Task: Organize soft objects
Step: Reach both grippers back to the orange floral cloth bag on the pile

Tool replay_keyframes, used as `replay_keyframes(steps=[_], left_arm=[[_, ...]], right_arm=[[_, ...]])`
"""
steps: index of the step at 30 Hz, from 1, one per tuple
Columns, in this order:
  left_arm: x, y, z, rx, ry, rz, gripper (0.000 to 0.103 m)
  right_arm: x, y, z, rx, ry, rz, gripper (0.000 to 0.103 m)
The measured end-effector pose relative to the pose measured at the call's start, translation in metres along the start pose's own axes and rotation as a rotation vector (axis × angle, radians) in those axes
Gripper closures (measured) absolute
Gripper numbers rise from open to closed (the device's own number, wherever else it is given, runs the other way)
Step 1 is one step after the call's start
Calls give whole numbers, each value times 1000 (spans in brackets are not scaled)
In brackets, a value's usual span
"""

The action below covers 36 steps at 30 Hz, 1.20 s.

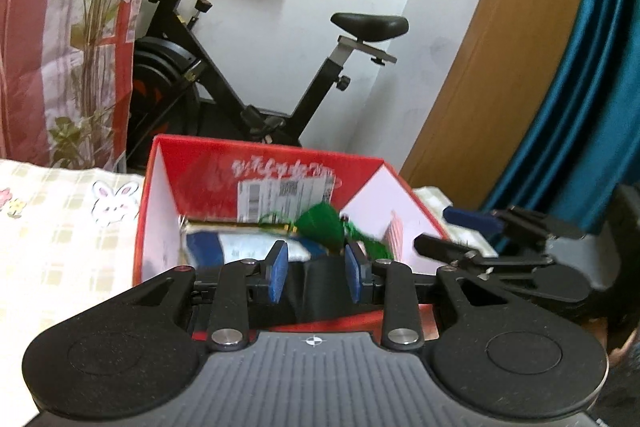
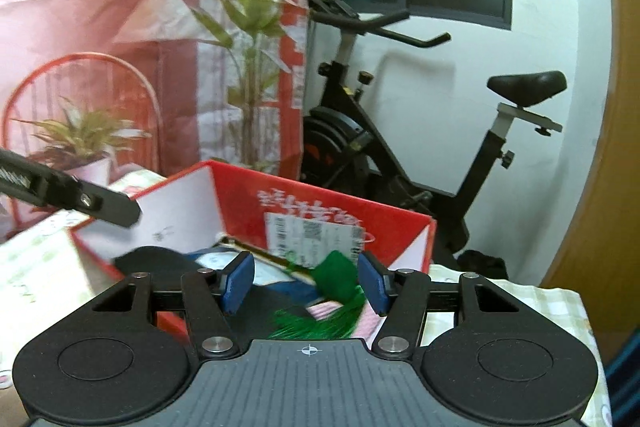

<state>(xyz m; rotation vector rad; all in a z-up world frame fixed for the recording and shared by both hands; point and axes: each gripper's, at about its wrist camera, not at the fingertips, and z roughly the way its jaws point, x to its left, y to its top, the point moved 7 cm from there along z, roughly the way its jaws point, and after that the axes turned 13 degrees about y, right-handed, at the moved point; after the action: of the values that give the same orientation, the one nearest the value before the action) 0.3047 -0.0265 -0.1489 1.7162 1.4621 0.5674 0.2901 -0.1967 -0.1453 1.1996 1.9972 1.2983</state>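
Observation:
An open red cardboard box stands on the checked cloth. Inside lie a green tasselled soft item, a blue-and-white soft item, a black item and a pink striped piece. My left gripper is open and empty over the box's near edge. My right gripper is open and empty over the box, with the green item between its pads but not held. The right gripper also shows in the left wrist view.
A checked cloth with a rabbit print covers the surface. A black exercise bike stands behind the box. A red plant-print bag rises at the left. A wooden panel and blue curtain are at right.

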Motion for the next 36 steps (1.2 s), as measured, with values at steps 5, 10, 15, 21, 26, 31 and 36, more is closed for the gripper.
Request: replay_keyframes(steps=[5, 10, 15, 21, 26, 31, 36], left_arm=[[3, -27, -21, 17, 5, -14, 70], [1, -54, -35, 36, 22, -19, 70], [2, -87, -41, 70, 24, -74, 70], [7, -128, -42, 129, 25, -160, 70], [23, -136, -33, 165, 41, -244, 70], [33, -142, -23, 184, 32, -317, 70], [38, -145, -10, 195, 25, -371, 68]], right_arm=[[32, -9, -28, -33, 38, 21, 49], [64, -42, -44, 0, 43, 36, 49], [86, -88, -44, 66, 56, 99, 50], [102, -137, -40, 152, 52, 145, 52], [106, -151, -34, 161, 46, 117, 52], [102, -155, -31, 151, 54, 129, 51], [101, -155, -32, 147, 60, 136, 51]])
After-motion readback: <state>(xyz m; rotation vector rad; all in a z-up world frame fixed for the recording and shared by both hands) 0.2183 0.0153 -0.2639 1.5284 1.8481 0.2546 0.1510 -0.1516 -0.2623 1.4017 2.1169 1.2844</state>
